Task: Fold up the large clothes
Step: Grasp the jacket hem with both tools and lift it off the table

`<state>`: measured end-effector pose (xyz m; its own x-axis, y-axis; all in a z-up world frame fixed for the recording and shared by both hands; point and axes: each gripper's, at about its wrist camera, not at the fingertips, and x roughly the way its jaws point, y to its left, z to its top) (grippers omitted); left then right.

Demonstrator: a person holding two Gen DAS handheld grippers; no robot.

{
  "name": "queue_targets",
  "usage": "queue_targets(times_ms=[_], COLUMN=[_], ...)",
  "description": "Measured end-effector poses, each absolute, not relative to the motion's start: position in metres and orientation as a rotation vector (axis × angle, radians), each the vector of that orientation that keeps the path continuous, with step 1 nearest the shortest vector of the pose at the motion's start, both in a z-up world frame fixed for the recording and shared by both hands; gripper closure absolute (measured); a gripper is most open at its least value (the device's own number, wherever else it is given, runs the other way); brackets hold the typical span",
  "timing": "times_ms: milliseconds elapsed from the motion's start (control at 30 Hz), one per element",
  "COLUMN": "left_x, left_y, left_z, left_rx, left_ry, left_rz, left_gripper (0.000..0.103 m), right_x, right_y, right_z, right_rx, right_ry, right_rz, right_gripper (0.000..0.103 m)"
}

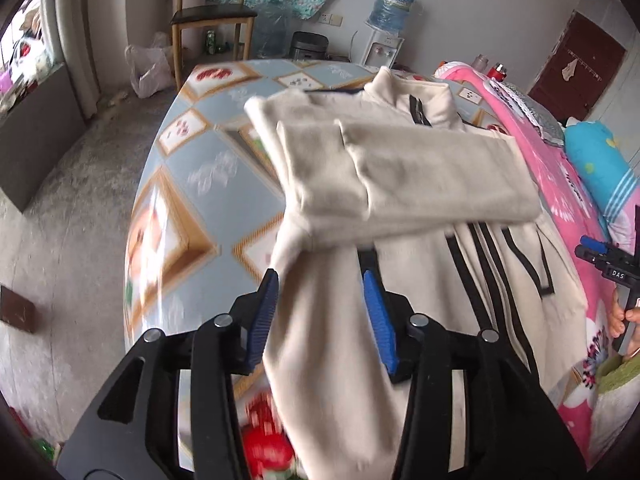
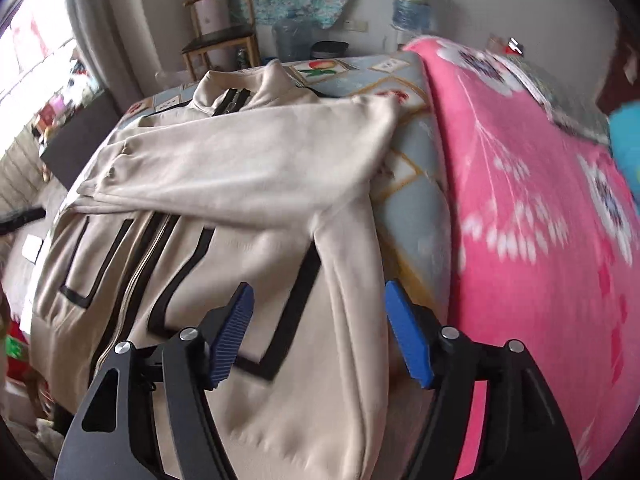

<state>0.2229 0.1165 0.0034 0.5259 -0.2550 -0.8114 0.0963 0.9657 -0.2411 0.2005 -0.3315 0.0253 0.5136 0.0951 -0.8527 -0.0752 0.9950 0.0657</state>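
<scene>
A cream zip-up jacket (image 1: pixel 440 280) with black stripes lies front up on the patterned table (image 1: pixel 208 128). Both sleeves (image 1: pixel 400 176) are folded across its chest. My left gripper (image 1: pixel 320 284) is open over the jacket's left side, which lies between its blue pads (image 1: pixel 264 312). In the right wrist view the jacket (image 2: pixel 224 240) fills the middle. My right gripper (image 2: pixel 316 296) is open above the jacket's right side seam, by the folded sleeve (image 2: pixel 256 168). The right gripper also shows in the left wrist view (image 1: pixel 612 264), held by a hand at the right edge.
A pink flowered blanket (image 2: pixel 540 220) covers the table's right side, with a blue pillow (image 1: pixel 600 160) on it. A wooden chair (image 1: pixel 212 12), a water dispenser (image 1: pixel 384 40) and a plastic bag (image 1: pixel 148 68) stand beyond the table. Grey floor (image 1: pixel 68 208) lies to the left.
</scene>
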Motion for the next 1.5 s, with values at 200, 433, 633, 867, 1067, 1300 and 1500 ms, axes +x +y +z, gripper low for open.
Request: queue_targets(times_ms=[200,433,633,867,1067,1300,1500], left_x=[0.147,0.097,0.083,0.077,0.059,0.064,0.060], left_y=[0.123,0.114,0.107,0.094,0.119,0.143,0.147], left_z=[-0.019,-0.047,-0.047,-0.032,0.038,-0.027,-0.033], left_rx=[-0.260,-0.294,-0.283,-0.166,-0.187,-0.220,-0.244], left_ry=[1.042,1.032,0.963,0.907,0.823,1.071,1.046], left_rz=[-0.226,-0.171,-0.082,-0.114,-0.194,-0.161,-0.183], left_gripper=[0.059,0.064,0.077,0.095,0.098,0.098,0.094], right_x=[0.133,0.087,0.072,0.066,0.027,0.011,0.013], right_y=[-0.358,-0.367,-0.351,-0.305,-0.305,-0.323,-0.332], right_z=[0.004,-0.023,-0.025,-0.022,0.057,-0.018,-0.006], right_rx=[0.215,0.303,0.176,-0.099,-0.037,0.098,0.162], right_ry=[1.058,1.080,1.046,1.040,0.911,1.148,1.128], right_rz=[0.000,-0.083,-0.167,-0.155,-0.123,-0.122,-0.085], right_gripper=[0.035,0.035,0.051,0.094,0.098,0.097,0.093])
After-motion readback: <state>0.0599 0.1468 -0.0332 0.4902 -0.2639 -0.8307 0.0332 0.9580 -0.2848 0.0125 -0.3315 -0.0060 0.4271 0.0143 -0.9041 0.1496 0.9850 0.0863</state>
